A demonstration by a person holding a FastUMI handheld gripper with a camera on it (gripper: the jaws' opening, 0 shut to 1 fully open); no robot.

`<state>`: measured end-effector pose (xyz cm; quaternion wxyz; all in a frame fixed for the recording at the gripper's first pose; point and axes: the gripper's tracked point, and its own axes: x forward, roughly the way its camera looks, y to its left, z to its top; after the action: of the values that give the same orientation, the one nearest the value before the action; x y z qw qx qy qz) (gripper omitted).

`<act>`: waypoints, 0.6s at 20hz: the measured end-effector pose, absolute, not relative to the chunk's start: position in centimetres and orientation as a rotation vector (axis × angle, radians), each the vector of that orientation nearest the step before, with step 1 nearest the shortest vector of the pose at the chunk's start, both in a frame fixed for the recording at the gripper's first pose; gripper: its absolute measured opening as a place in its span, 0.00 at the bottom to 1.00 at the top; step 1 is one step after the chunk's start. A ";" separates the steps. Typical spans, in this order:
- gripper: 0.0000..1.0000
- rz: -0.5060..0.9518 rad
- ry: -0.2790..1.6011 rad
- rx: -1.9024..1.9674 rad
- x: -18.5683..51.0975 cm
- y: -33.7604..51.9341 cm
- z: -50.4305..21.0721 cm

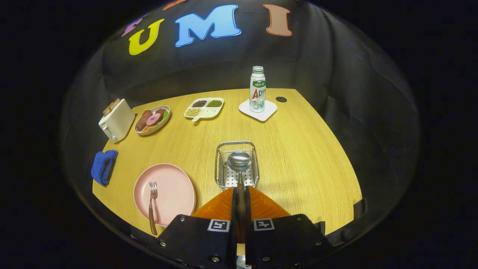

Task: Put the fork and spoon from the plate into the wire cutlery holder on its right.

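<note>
On the left, the fork point(152, 204) is seen lying on the pink plate point(175, 190), its tines turned away from the fingers and its handle reaching back over the near rim, so its long axis runs almost straight away from the camera. To the right of the plate, the wire cutlery holder point(236, 164) stands on the wooden surface point(298, 157). The spoon point(239, 164) is clamped by its handle between the narrowly closed fingers of the gripper point(241, 196); its bowl points forward and is held over the holder's open top, the long axis in line with the fingers. The spoon's transfer is judged to be the step in hand. Next, a lowering into the basket and a release are called for, then the fork is to be fetched.
</note>
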<state>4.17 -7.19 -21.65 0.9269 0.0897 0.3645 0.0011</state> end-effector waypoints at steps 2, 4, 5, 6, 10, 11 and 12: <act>0.09 -0.001 0.755 0.178 4.4 -7.2 -21.7; 0.09 -0.006 0.765 0.183 4.6 -7.0 -21.9; 0.09 -0.011 0.765 0.183 4.7 -7.0 -21.9; 0.09 -0.017 0.760 0.181 4.8 -7.1 -21.9; 0.18 -0.027 0.707 0.199 5.6 -7.1 -20.5; 0.20 -0.025 0.705 0.201 5.5 -7.1 -20.4; 0.24 -0.024 0.704 0.202 5.6 -7.0 -20.4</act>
<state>5.64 -7.02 -20.38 0.9336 0.0989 0.3442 -0.0115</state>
